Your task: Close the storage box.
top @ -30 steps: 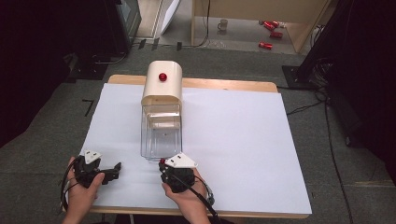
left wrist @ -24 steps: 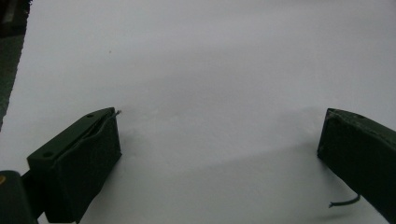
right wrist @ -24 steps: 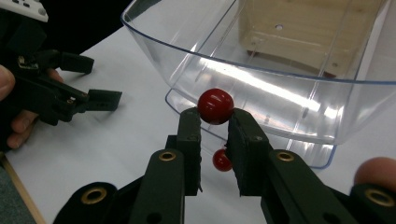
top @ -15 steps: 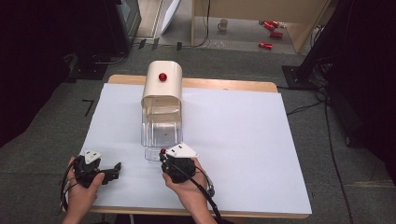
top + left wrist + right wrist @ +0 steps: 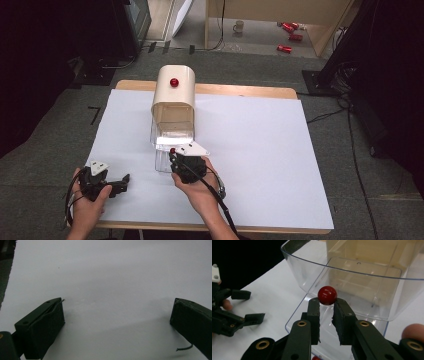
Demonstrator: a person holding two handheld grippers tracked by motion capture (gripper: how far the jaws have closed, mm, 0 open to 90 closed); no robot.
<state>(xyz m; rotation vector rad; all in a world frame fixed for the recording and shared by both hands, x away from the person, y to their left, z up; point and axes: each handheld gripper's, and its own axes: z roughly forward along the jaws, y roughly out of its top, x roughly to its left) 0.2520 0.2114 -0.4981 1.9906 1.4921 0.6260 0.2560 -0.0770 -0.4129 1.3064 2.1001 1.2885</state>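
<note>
A cream housing [image 5: 173, 95] with a red knob [image 5: 174, 82] on top stands at the back of the white sheet [image 5: 260, 150]. A clear plastic bin [image 5: 172, 132] juts out of its front toward me. My right gripper [image 5: 173, 156] is at the bin's near rim, shut on a small red ball [image 5: 172, 150]. In the right gripper view the ball [image 5: 327, 295] sits pinched at the very tips of the right gripper [image 5: 327, 303], just before the clear rim [image 5: 362, 273]. My left gripper [image 5: 125, 184] rests open at the sheet's near left, nothing between its fingers [image 5: 50, 322].
The left gripper [image 5: 255, 305] lies left of the bin in the right gripper view. A second clear tray [image 5: 297, 320] lies under the bin. Beyond the table, red cans [image 5: 290, 35], a mug [image 5: 239, 26] and dark stands sit on the floor.
My right gripper has moved up and away from me toward the bin's rim, and the red ball now shows at its tips. The left gripper has stayed put.
</note>
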